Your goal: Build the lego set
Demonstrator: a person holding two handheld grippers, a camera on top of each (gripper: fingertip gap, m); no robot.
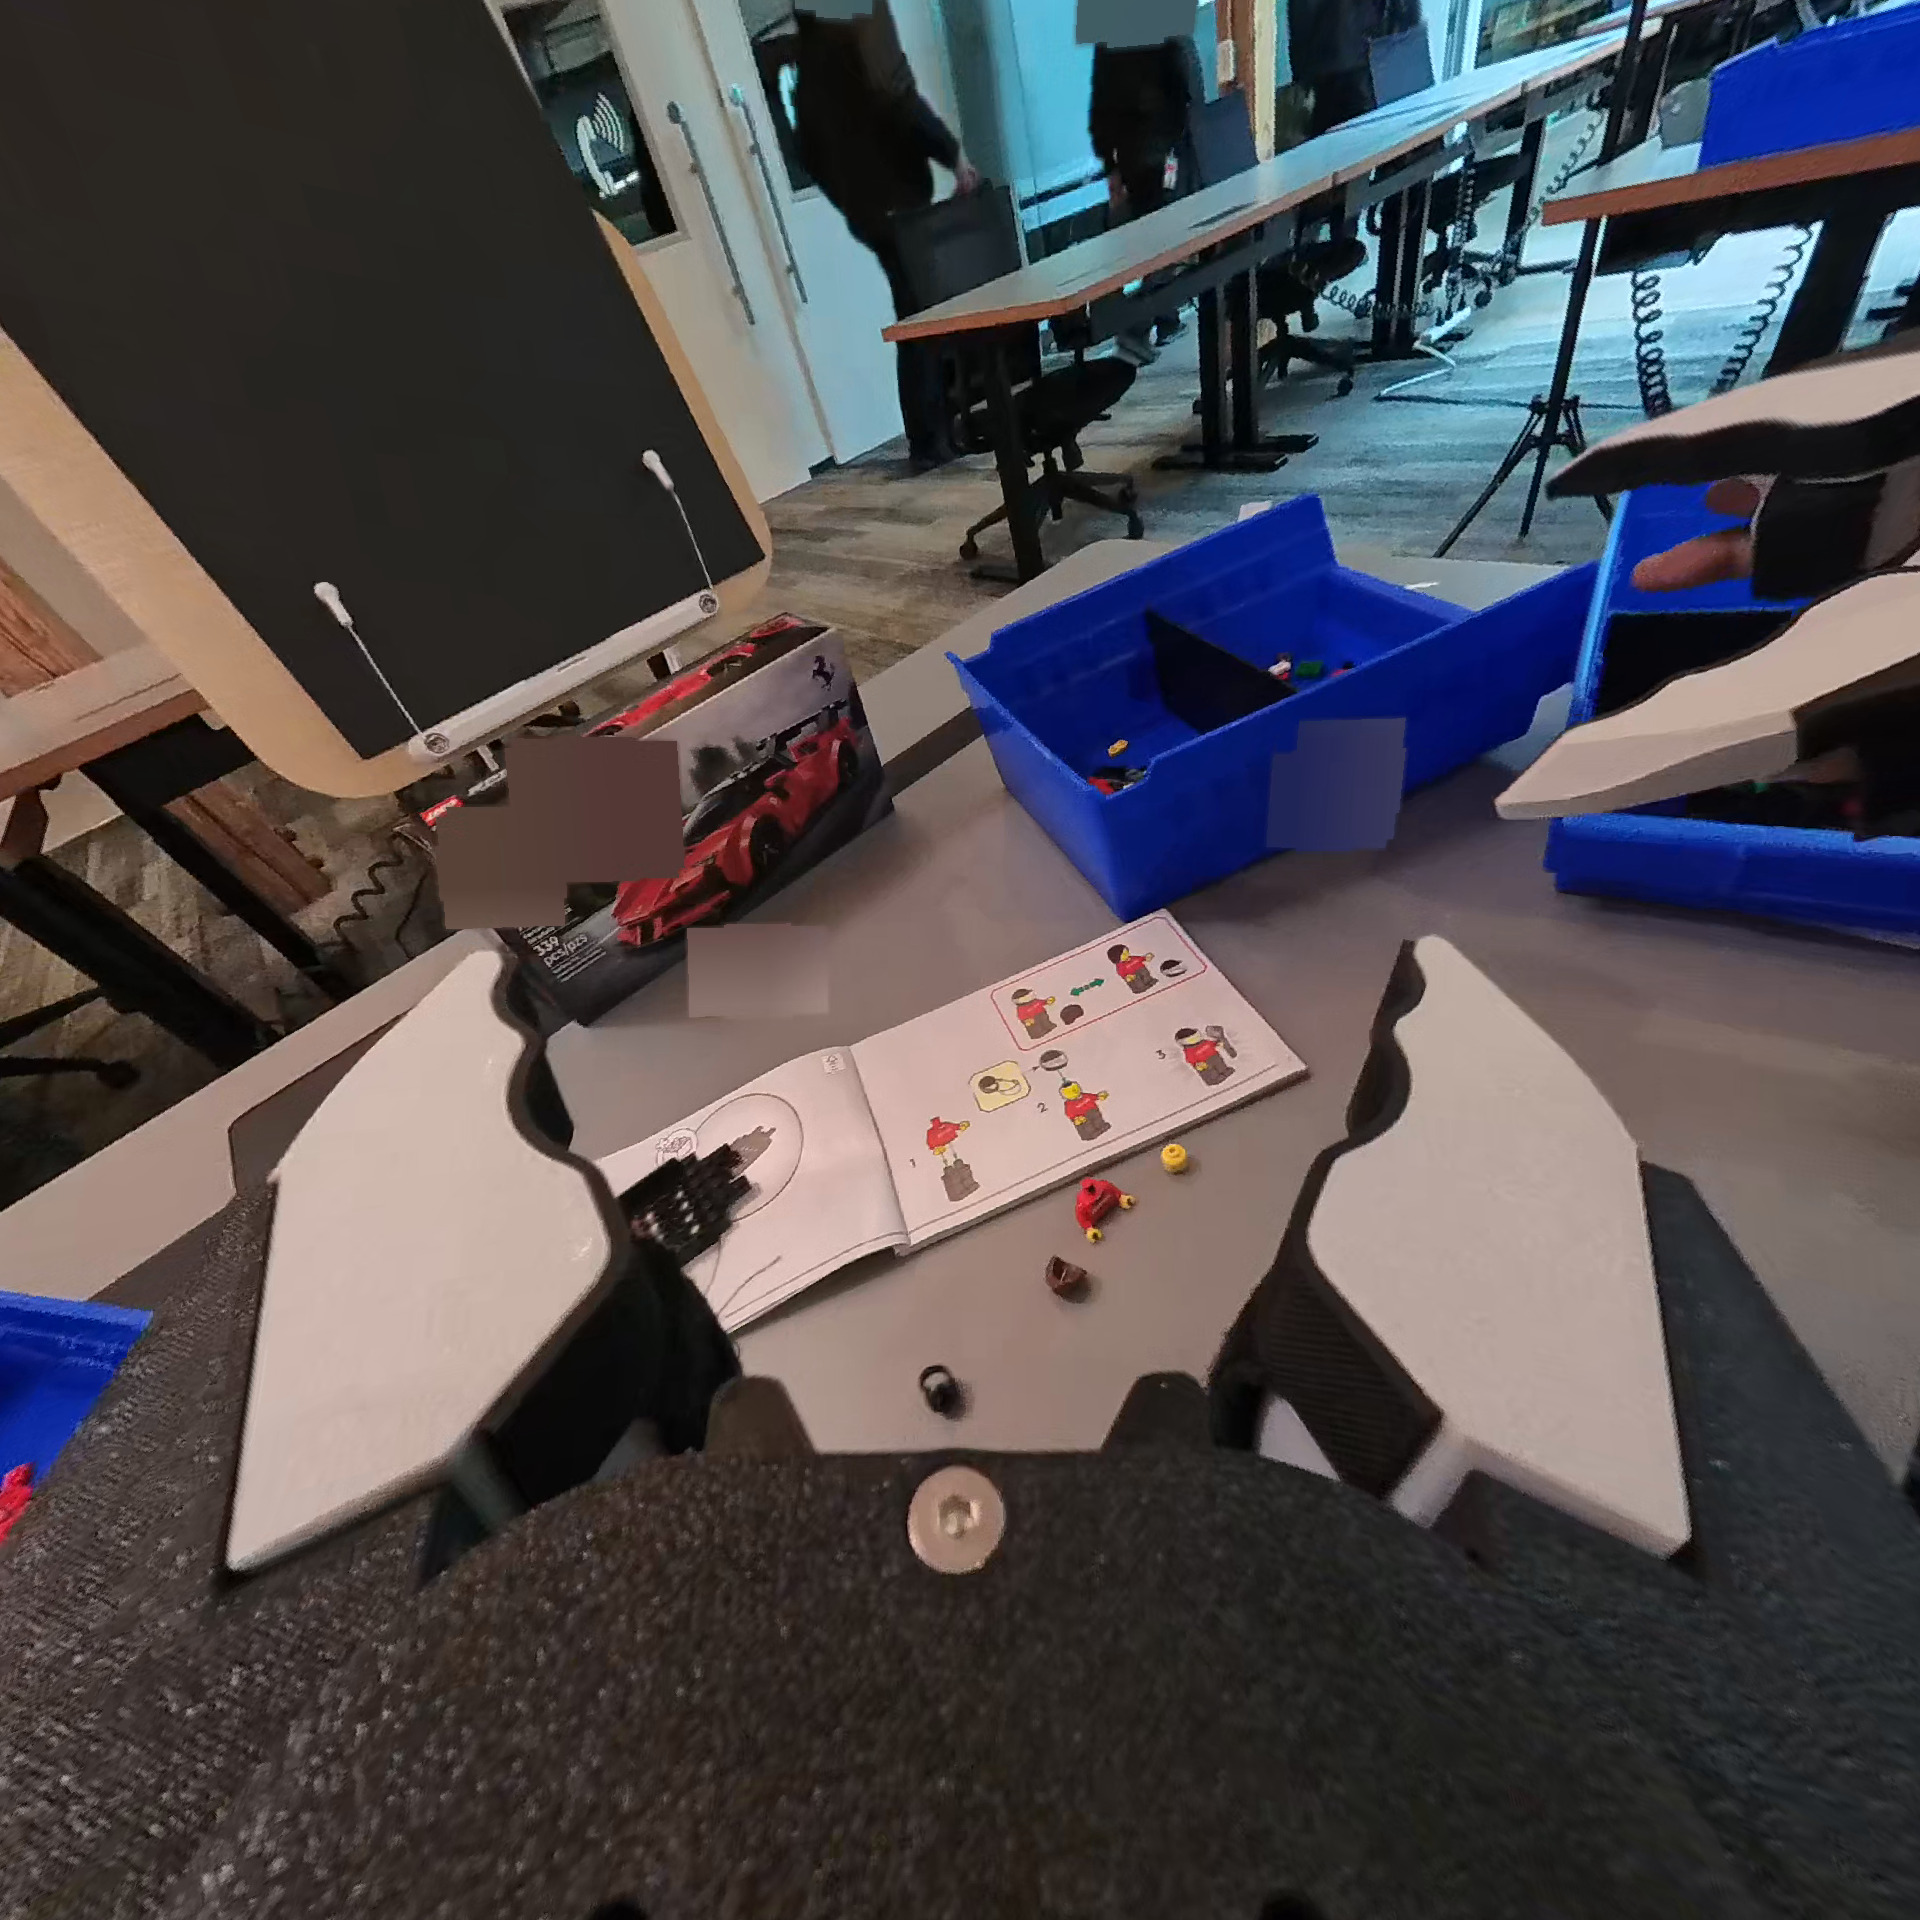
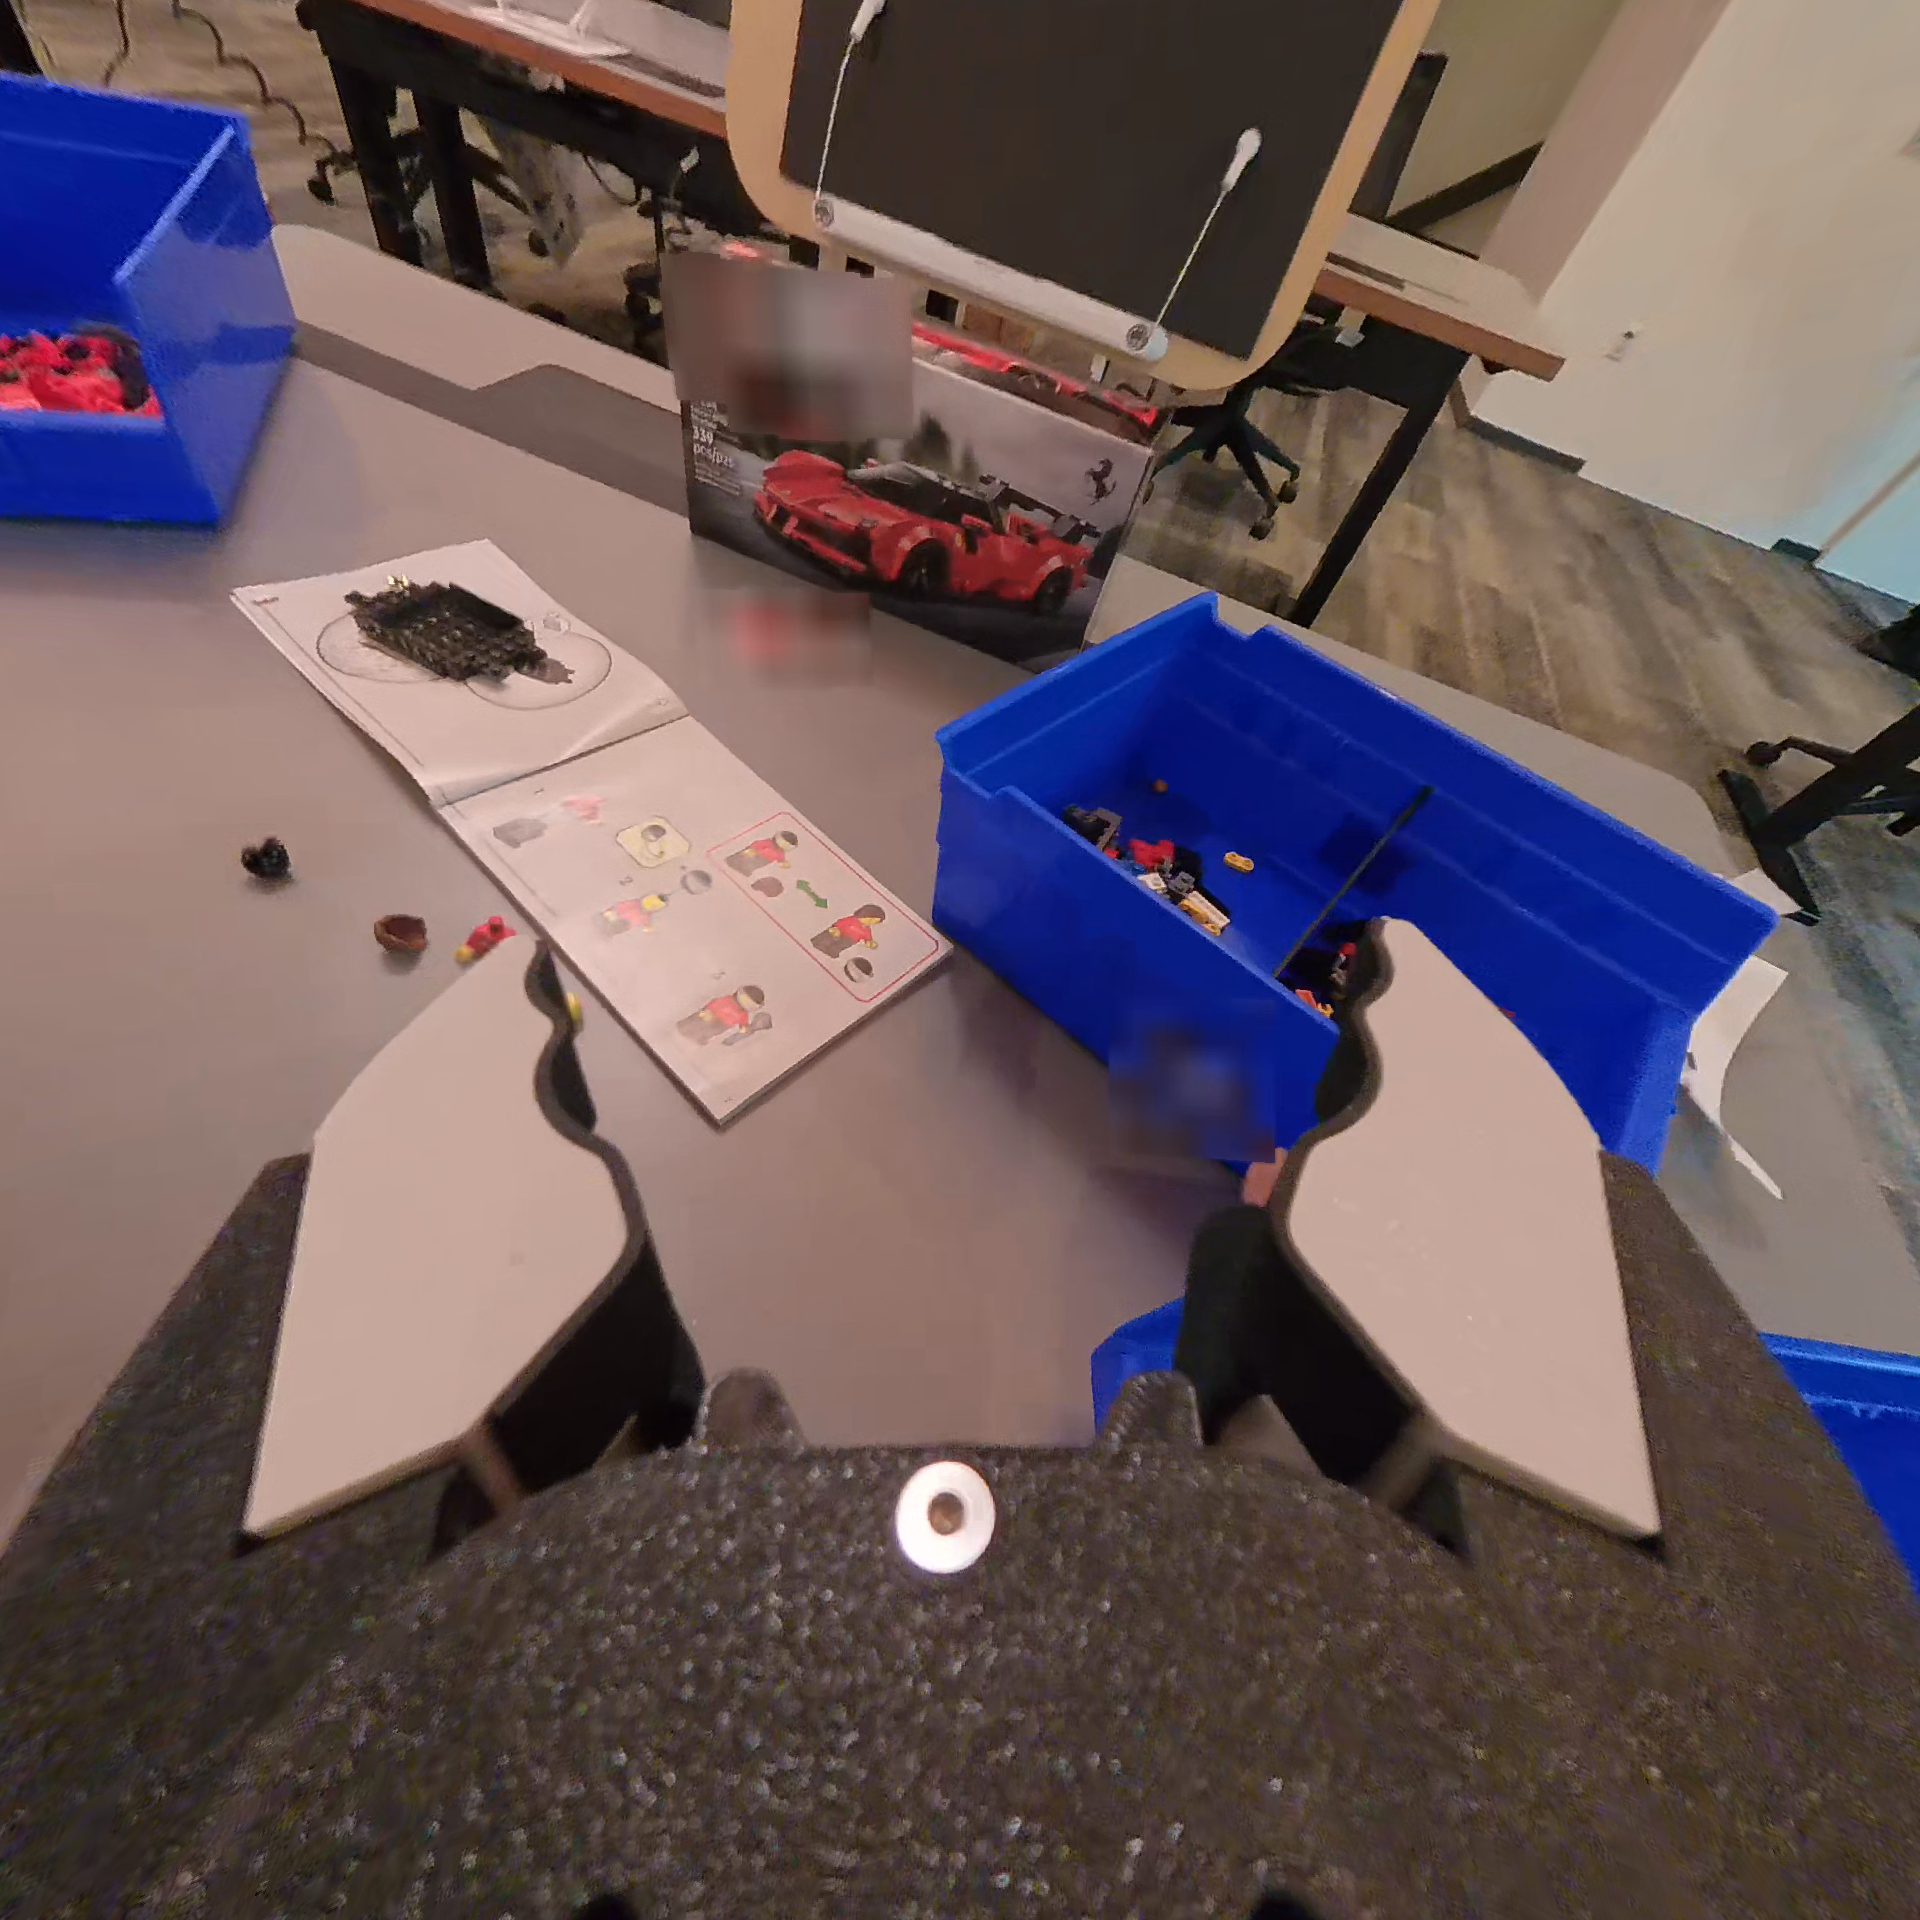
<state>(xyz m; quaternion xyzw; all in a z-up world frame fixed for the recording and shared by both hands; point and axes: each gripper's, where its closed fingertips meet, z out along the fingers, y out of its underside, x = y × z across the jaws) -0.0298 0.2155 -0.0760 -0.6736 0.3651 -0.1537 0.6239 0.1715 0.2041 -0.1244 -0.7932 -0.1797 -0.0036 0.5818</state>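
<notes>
My left gripper (image 1: pixel 956 977) hangs over the grey table (image 1: pixel 1455 1039) with its jaws spread wide and nothing between the pads; low in the centre of its frame, inside that gap, lies the open instruction booklet (image 1: pixel 1039 1101), with a black brick assembly (image 1: pixel 707 1184) on its left page; just below the booklet sit a yellow head (image 1: pixel 1174 1157), a red torso (image 1: pixel 1096 1205), a brown hair piece (image 1: pixel 1066 1276) and a small black piece (image 1: pixel 938 1387), each apart from the others and none touched. My right gripper (image 2: pixel 961 956) is likewise wide open and bare; its right finger (image 2: pixel 1455 1195) stands in front of the near corner of the blue bin (image 2: pixel 1039 935), right of centre, which holds loose bricks; the toy car box (image 2: pixel 914 520) stands upright at upper centre; a second blue bin (image 2: pixel 208 312) sits at the upper left.
</notes>
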